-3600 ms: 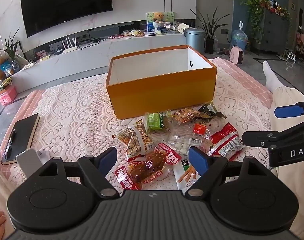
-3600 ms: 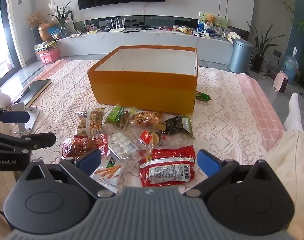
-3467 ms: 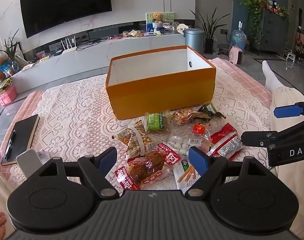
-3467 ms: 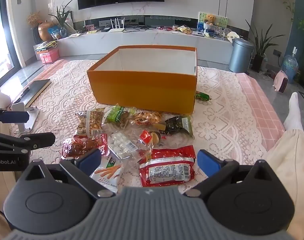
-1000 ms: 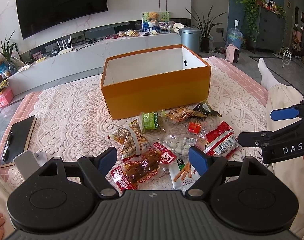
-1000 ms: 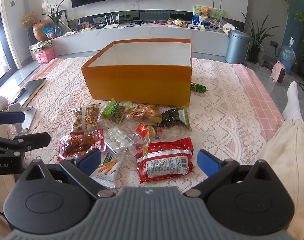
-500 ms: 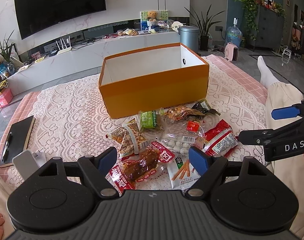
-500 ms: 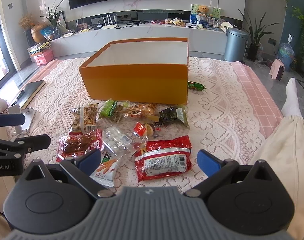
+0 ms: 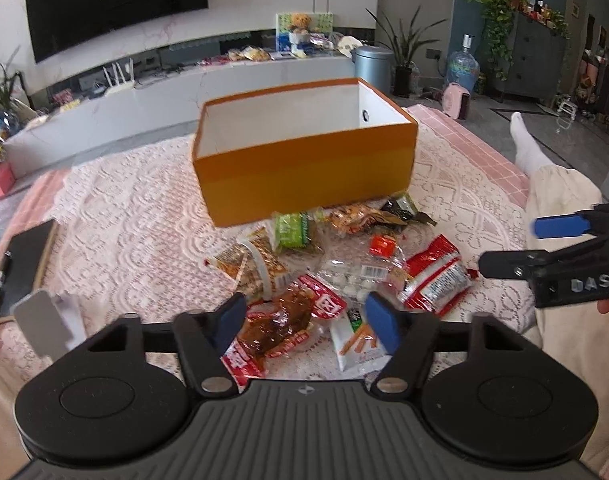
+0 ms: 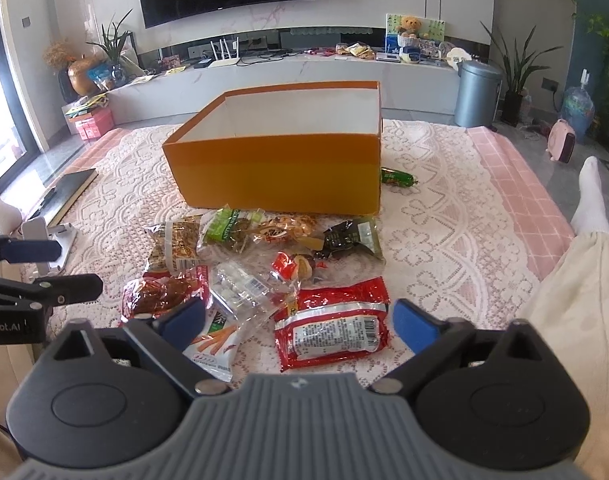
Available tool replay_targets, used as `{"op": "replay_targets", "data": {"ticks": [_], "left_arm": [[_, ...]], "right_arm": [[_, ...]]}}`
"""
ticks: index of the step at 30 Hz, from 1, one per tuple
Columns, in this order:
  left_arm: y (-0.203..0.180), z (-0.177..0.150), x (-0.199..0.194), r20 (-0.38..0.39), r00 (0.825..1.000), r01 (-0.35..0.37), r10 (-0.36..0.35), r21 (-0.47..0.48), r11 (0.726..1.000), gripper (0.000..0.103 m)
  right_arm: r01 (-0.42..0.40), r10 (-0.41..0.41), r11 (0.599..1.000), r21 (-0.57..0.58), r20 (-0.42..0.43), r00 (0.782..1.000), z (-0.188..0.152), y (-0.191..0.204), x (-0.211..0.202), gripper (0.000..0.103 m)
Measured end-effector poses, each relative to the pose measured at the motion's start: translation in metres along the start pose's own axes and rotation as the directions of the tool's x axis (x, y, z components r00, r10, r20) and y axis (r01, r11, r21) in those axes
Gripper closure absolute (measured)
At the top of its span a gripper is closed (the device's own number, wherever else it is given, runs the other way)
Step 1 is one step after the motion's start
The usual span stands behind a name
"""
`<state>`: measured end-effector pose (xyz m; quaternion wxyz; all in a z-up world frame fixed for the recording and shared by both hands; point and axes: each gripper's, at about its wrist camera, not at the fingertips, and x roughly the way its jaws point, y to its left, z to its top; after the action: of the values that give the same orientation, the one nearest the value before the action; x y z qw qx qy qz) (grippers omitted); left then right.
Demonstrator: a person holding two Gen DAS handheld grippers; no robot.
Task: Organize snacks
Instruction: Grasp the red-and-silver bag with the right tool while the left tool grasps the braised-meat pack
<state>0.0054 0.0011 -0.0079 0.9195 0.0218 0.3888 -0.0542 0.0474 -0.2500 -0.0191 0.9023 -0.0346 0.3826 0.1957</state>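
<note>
An open orange box (image 9: 304,176) (image 10: 276,172) with a white inside stands on the lace cloth. A pile of snack packets lies in front of it. My left gripper (image 9: 304,320) hovers low over a red packet of brown meat (image 9: 280,320). Its jaws are closing around the packet, but the pads are apart from it. My right gripper (image 10: 298,322) hangs over a red packet with a white label (image 10: 332,328), jaws closing slightly and still wide. A carrot-stick packet (image 10: 214,344) lies between the two. Each gripper shows at the edge of the other's view.
A green sausage (image 10: 396,178) lies behind the box's right corner. A black notebook with a pen (image 9: 20,264) and a phone stand (image 9: 44,320) sit at the left. A person's leg in cream trousers (image 10: 576,300) lies along the right. A TV cabinet stands beyond.
The left gripper's pads have drawn markedly closer together over the meat packet. The right gripper's pads have narrowed a little. The hands have hardly shifted.
</note>
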Motion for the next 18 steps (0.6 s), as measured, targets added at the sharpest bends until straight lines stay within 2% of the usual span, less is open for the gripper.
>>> {"op": "replay_targets", "data": {"ticks": [1, 4, 5, 7, 8, 11, 16, 18], "left_arm": [[0.001, 0.000, 0.002, -0.009, 1.000, 0.013, -0.013, 0.002, 1.000, 0.046], [0.001, -0.001, 0.011, -0.027, 1.000, 0.013, -0.013, 0.007, 1.000, 0.047], [0.001, 0.000, 0.014, -0.031, 0.999, 0.008, -0.008, 0.009, 1.000, 0.044], [0.001, 0.000, 0.022, -0.043, 0.999, 0.007, -0.005, 0.031, 0.999, 0.022], [0.000, 0.000, 0.025, -0.047, 0.999, 0.009, -0.007, 0.043, 0.999, 0.021], [0.001, 0.002, 0.036, -0.073, 0.997, 0.029, -0.024, 0.061, 0.998, 0.020], [0.007, 0.002, 0.059, -0.121, 0.992, 0.036, -0.027, 0.076, 0.996, 0.018], [0.010, 0.001, 0.068, -0.119, 0.992, 0.061, -0.050, 0.091, 0.994, 0.018]], "right_arm": [[-0.003, 0.003, 1.000, 0.000, -0.003, 1.000, 0.000, -0.001, 0.002, 0.024], [-0.013, 0.013, 1.000, 0.000, -0.016, 1.000, -0.002, -0.003, 0.010, 0.032], [-0.016, 0.016, 1.000, 0.006, -0.019, 1.000, -0.002, -0.004, 0.013, 0.032], [-0.021, 0.021, 1.000, 0.018, -0.033, 0.999, -0.002, -0.006, 0.020, 0.032], [-0.023, 0.024, 0.999, 0.029, -0.039, 0.999, -0.001, -0.008, 0.024, 0.032], [-0.025, 0.029, 0.998, 0.056, -0.064, 0.998, -0.001, -0.013, 0.037, 0.030], [0.005, 0.008, 0.995, 0.102, -0.127, 0.992, -0.002, -0.026, 0.063, 0.016], [0.023, -0.003, 0.993, 0.119, -0.162, 0.987, -0.005, -0.032, 0.074, 0.014]]}}
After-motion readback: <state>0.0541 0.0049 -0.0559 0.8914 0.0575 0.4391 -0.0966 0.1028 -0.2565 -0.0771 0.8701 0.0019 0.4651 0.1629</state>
